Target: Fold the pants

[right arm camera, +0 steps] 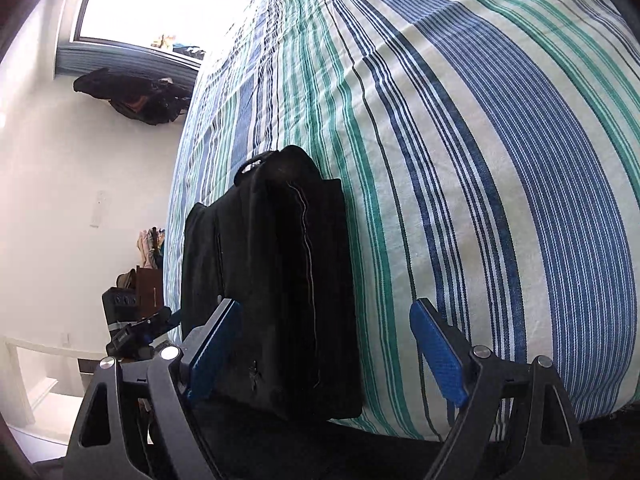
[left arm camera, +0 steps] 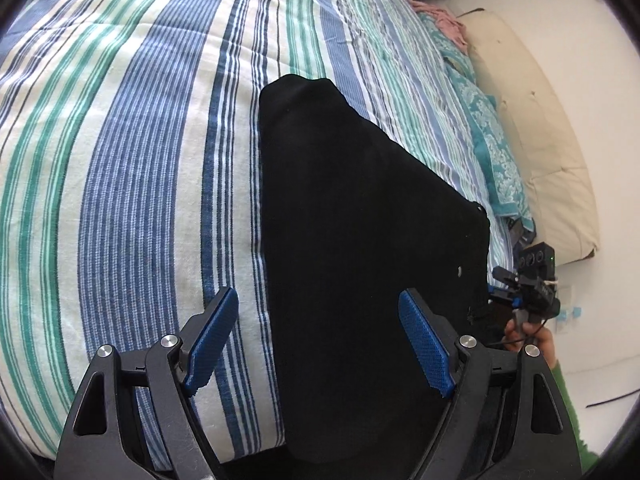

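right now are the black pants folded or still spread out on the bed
Folded. The black pants lie as a compact stacked bundle on the striped bedspread, layered edges visible, no legs spread out. Both grippers are open, holding nothing.

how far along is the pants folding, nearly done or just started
Looks well along. The black pants lie on the striped bedspread as one narrow strip, and the right wrist view shows stacked layers with a seam. Nothing is in hand: the left tongs and right tongs are both open, over the near end. Probably left: one more fold to shorten it.
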Demonstrator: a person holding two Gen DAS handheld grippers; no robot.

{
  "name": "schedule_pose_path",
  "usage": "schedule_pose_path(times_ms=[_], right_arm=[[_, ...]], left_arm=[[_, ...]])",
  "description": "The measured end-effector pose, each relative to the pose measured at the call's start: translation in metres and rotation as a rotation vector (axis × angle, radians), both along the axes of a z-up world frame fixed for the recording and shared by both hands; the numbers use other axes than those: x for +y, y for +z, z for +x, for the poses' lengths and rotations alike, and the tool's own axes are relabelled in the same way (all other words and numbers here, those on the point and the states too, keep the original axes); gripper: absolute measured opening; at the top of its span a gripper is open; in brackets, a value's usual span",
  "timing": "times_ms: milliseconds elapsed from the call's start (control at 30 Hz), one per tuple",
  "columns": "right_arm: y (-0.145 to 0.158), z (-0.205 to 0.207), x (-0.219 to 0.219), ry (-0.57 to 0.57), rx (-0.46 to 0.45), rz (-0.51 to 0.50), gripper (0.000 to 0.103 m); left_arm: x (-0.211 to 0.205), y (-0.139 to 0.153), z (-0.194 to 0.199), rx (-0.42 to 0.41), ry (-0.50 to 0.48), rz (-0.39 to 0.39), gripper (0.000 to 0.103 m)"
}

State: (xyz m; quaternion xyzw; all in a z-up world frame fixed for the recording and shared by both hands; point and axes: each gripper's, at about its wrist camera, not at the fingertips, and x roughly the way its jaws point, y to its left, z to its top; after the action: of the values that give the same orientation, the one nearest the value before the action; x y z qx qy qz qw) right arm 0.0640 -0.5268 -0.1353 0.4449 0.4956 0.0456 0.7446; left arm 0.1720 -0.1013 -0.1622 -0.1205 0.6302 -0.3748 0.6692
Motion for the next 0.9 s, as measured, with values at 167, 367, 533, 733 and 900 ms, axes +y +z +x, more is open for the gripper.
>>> schedule_pose_path(times_ms=[167, 367, 533, 733, 900], right_arm=[[-0.01, 0.021, 0.019, 0.104, -0.036, 0.03, 0.086], [-0.021, 0.044, 0.035, 0.184, -0.08, 0.096, 0.09], [-0.027, 0.057, 0.056, 0.237, -0.075, 0.112, 0.085], [-0.002, 0.049, 0.072, 0.261, -0.094, 0.07, 0.04], [0.028, 0.046, 0.09, 0.281, -0.208, 0.054, 0.039]], left_arm=[[-0.019, -0.009, -0.001, 0.025, -0.055, -0.041, 0.087], [-0.026, -0.014, 0.004, -0.005, -0.057, -0.035, 0.087], [-0.045, -0.015, 0.0, -0.042, -0.089, 0.0, 0.049], [-0.021, 0.009, 0.005, -0.039, -0.043, -0.095, 0.019], [-0.009, 0.047, 0.041, -0.13, -0.018, -0.12, 0.019]])
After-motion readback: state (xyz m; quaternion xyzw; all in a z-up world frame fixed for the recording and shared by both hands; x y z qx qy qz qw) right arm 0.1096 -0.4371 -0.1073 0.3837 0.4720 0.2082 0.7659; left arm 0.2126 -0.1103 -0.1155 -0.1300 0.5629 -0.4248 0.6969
